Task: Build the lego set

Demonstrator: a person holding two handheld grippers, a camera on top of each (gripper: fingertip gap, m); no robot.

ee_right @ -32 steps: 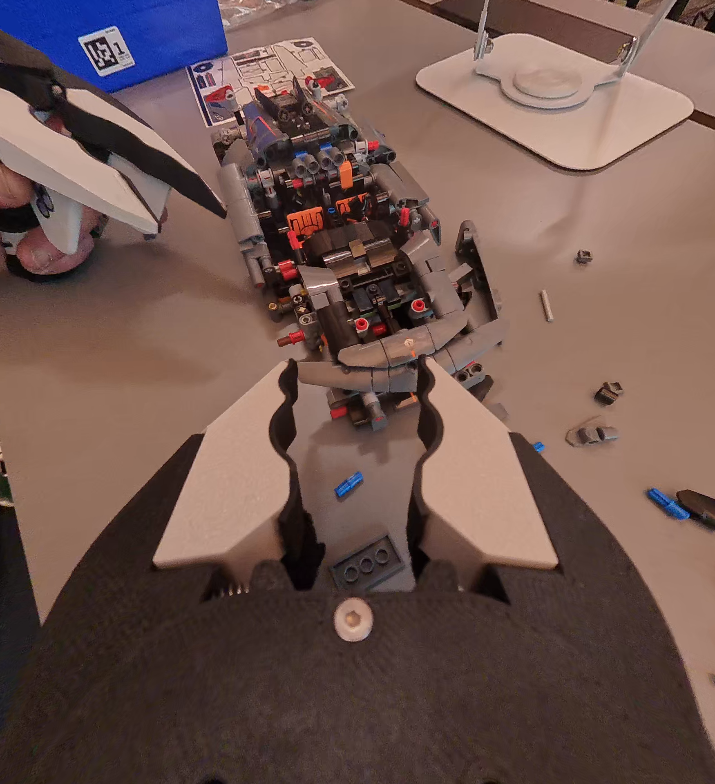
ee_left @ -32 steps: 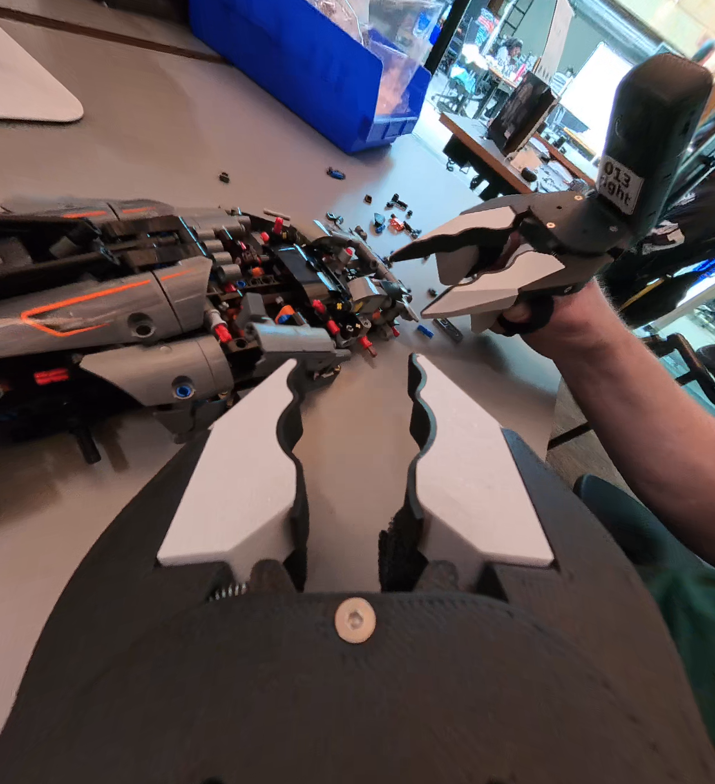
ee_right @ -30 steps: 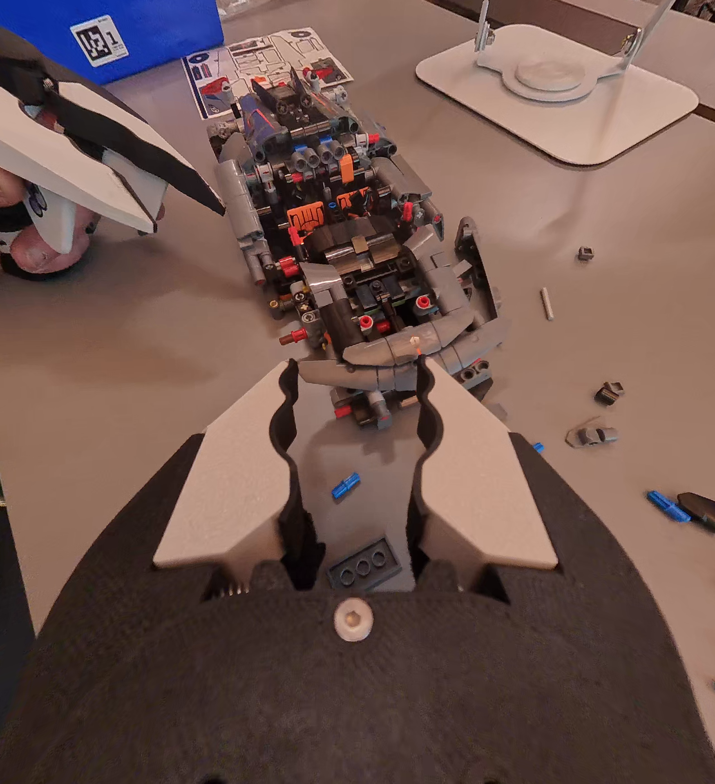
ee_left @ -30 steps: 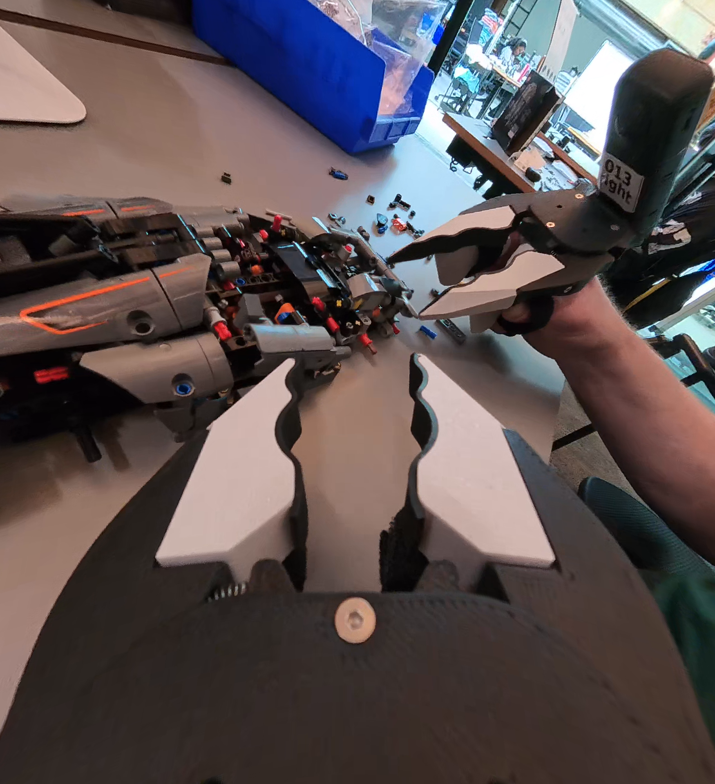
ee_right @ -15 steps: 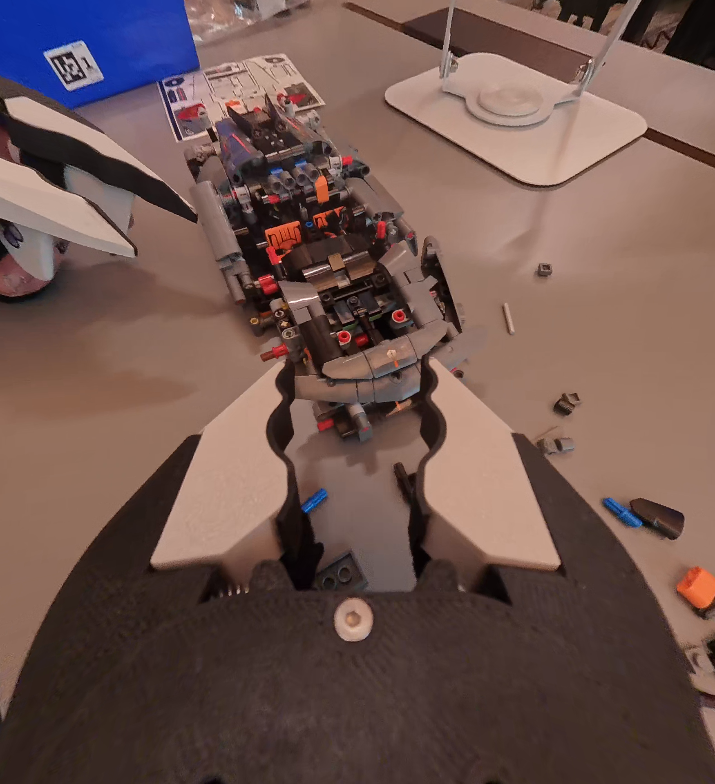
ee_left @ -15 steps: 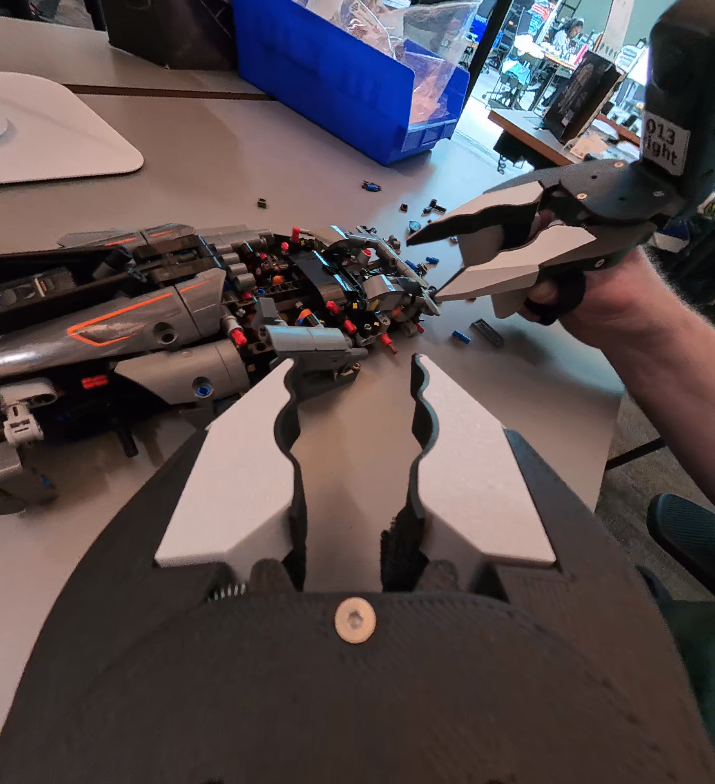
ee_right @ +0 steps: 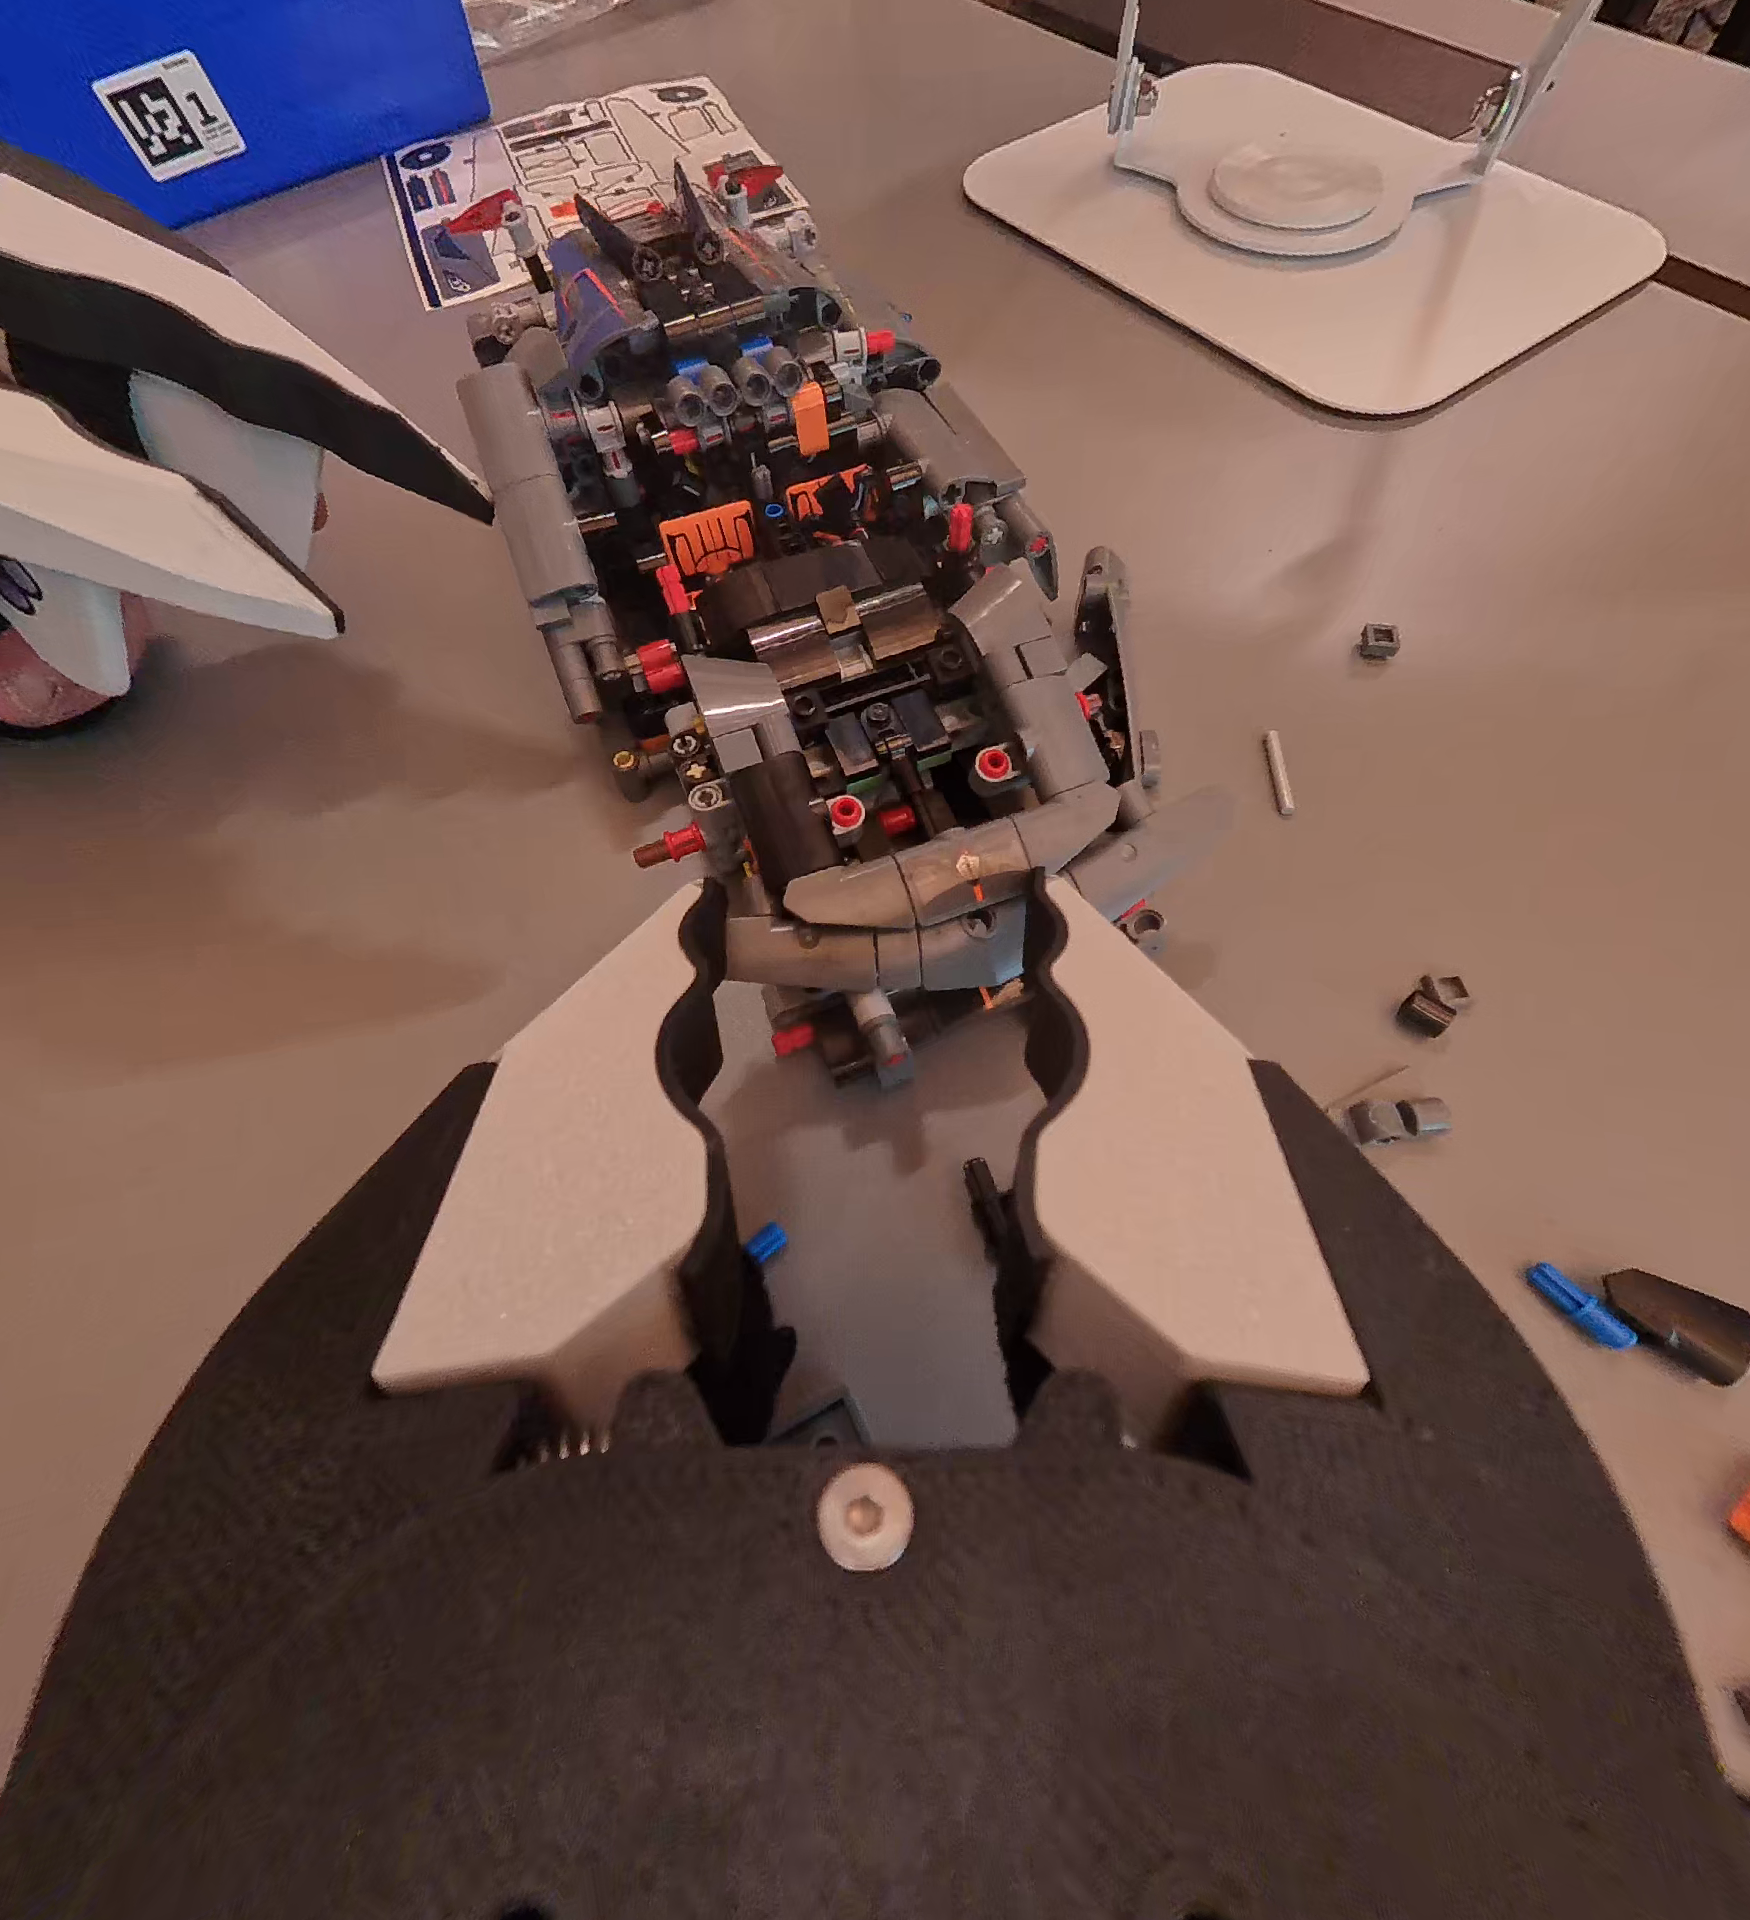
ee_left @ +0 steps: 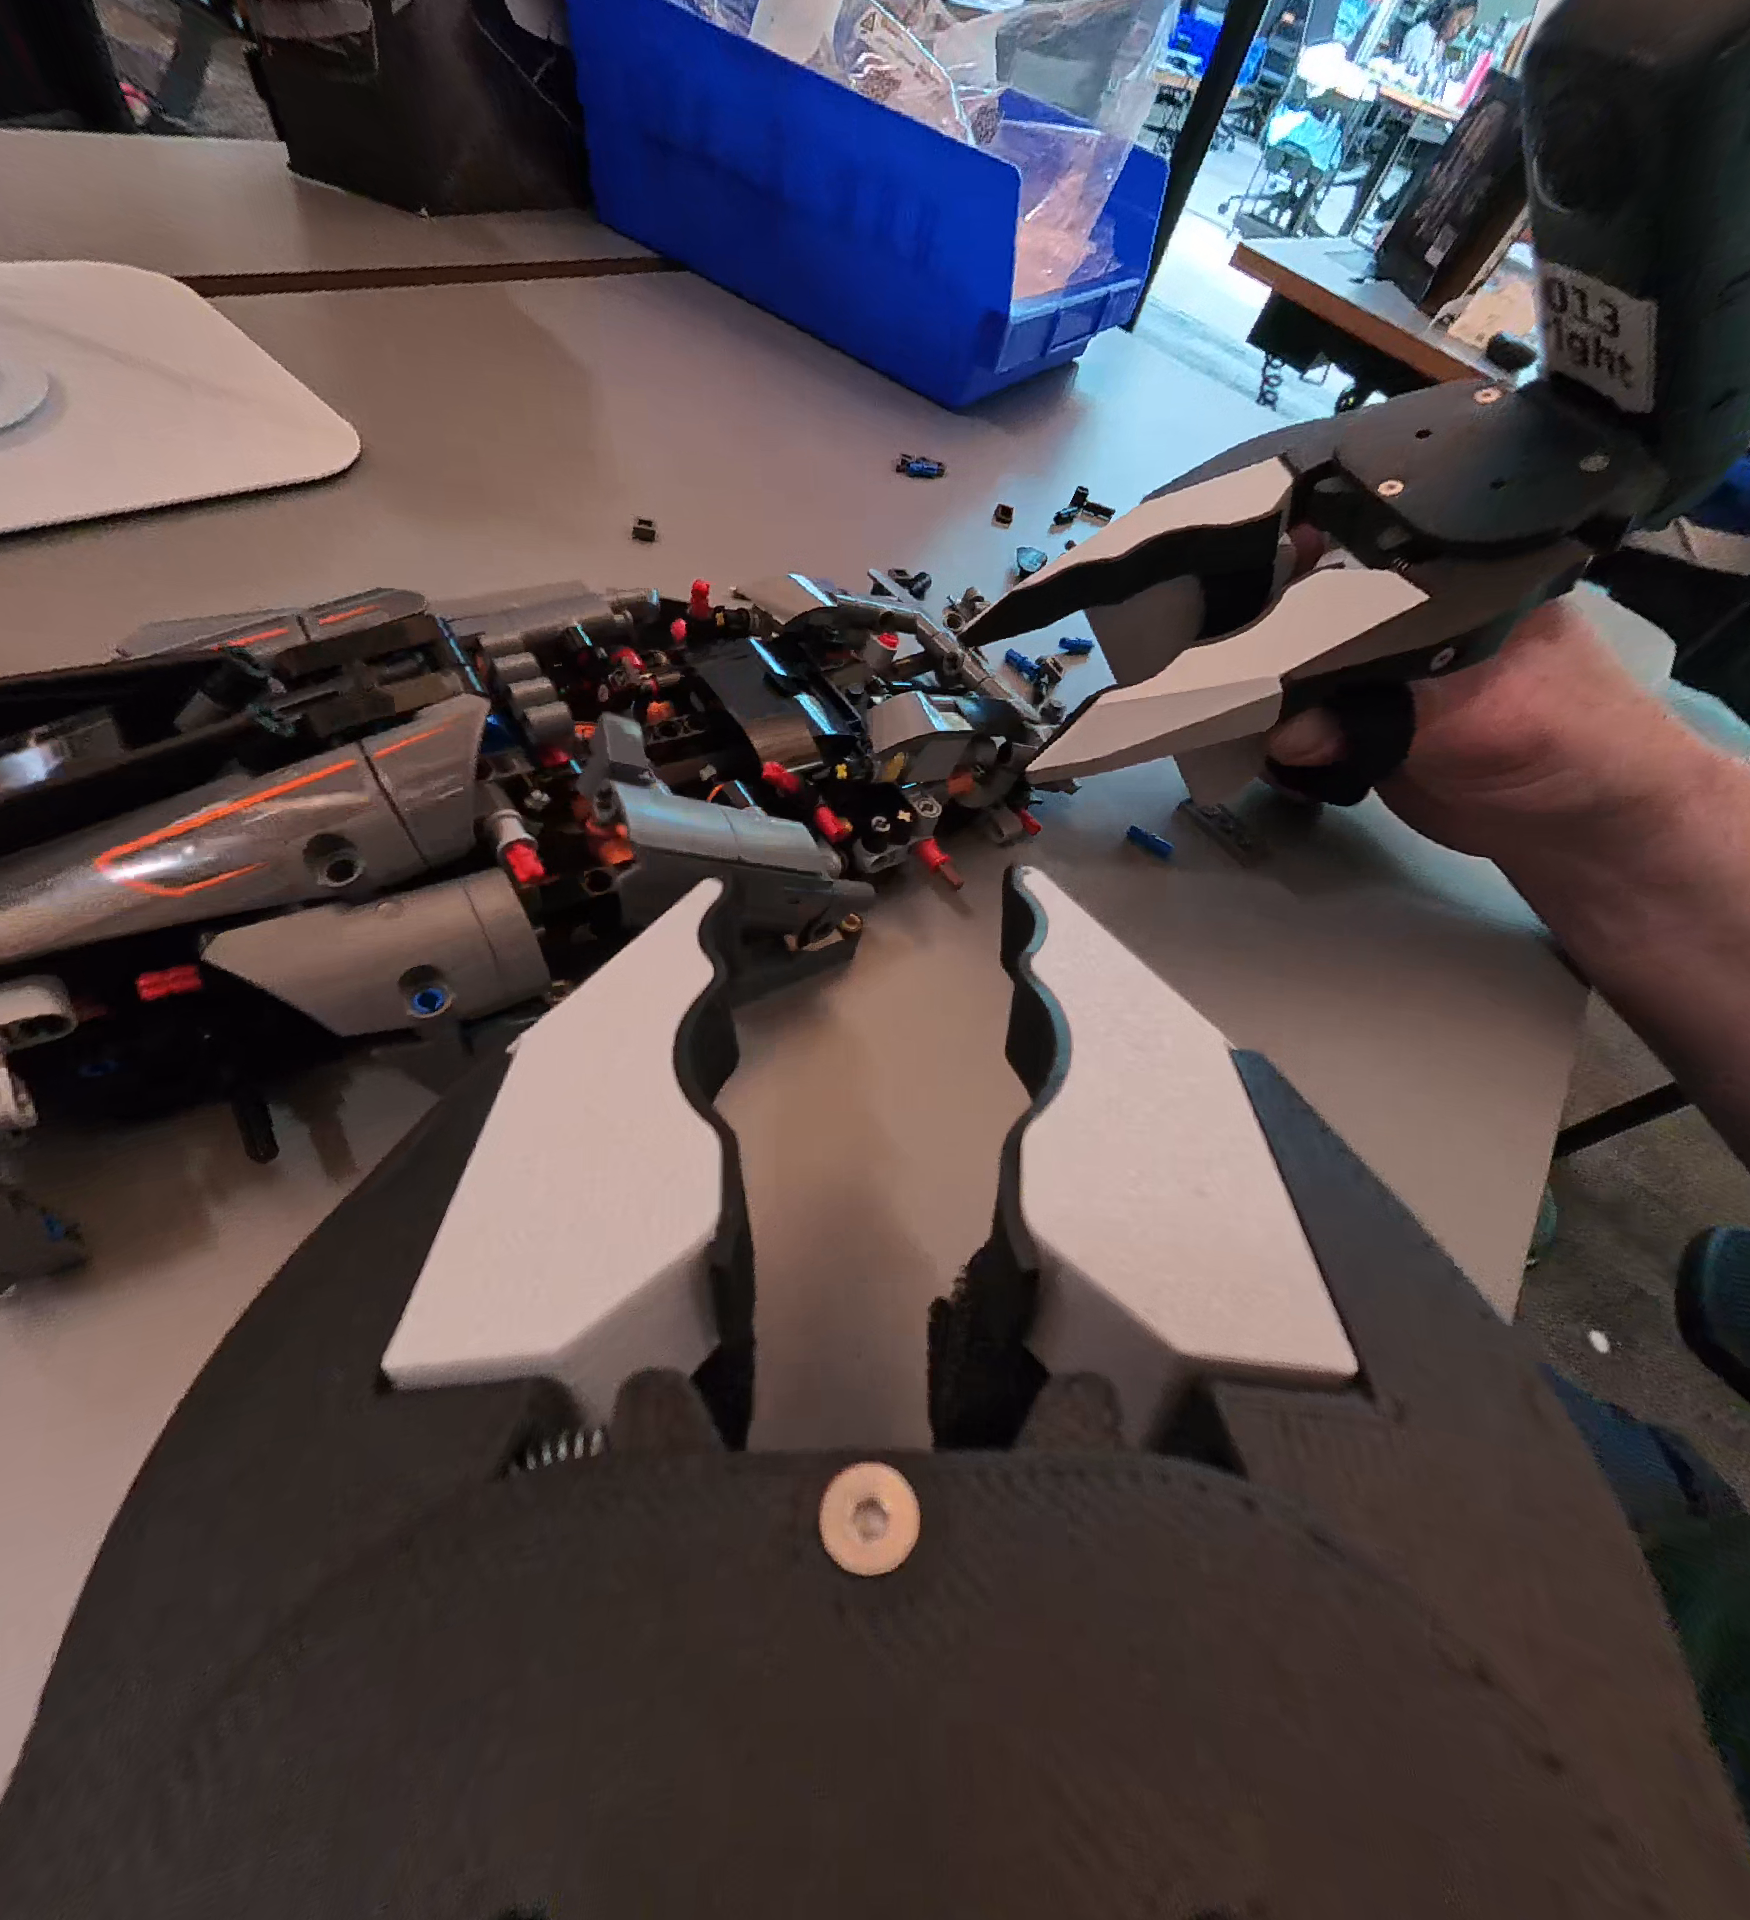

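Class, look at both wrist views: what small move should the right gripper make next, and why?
Probably close the right gripper gently on the grey curved nose panel of the grey-and-black brick car. Its open fingers already flank that panel, while the left gripper waits open and empty beside the car's flank.

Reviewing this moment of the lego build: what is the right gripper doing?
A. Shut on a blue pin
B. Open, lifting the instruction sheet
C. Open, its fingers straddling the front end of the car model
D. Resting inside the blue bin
C. The right gripper is open and holds nothing; its two fingers sit either side of the grey nose of the lego car model, as the left wrist view also shows.
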